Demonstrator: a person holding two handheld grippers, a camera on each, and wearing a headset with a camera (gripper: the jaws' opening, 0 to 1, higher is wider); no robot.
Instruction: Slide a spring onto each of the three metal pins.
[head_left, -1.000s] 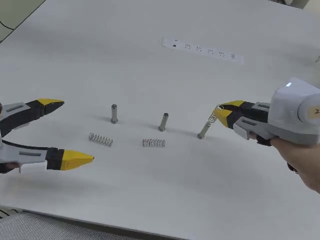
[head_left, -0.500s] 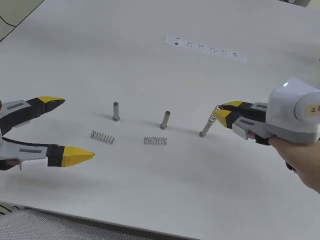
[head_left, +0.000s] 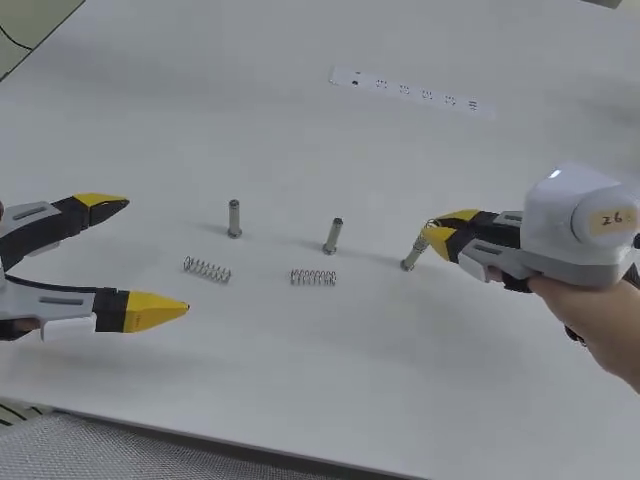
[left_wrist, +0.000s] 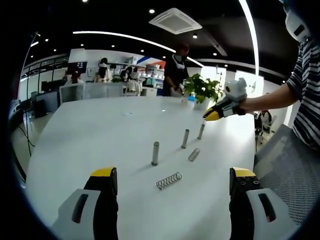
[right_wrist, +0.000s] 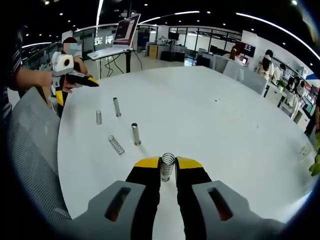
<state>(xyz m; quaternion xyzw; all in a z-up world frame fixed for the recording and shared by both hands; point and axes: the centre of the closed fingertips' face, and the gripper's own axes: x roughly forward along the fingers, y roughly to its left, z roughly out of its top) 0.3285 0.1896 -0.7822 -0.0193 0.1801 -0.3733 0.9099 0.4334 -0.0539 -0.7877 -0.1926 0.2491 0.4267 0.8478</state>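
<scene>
Right tool (head_left: 434, 230), frame right, grips a spring (right_wrist: 168, 167) at the tilted pin (head_left: 408, 262). Left tool (head_left: 155, 257), lower left, gapes wide; two loose springs (head_left: 206, 268) (head_left: 313, 277) lie on the worktop (head_left: 300, 390)

Matte white tabletop (head_left: 300, 130): plain, unpatterned. Slim cylindrical metal pins (head_left: 234, 218): silver-grey. Wire coil spring (right_wrist: 167, 166) in right gripper (head_left: 440, 230): pale silver; loose coil springs (head_left: 207, 268) same. Both grippers, left gripper (head_left: 135, 257) included: jaws black, yellow tips, shells white-grey. Flat power strip (head_left: 412, 95): white, dark marks. Person's shirt (left_wrist: 306, 85): dark-and-white stripes.
</scene>
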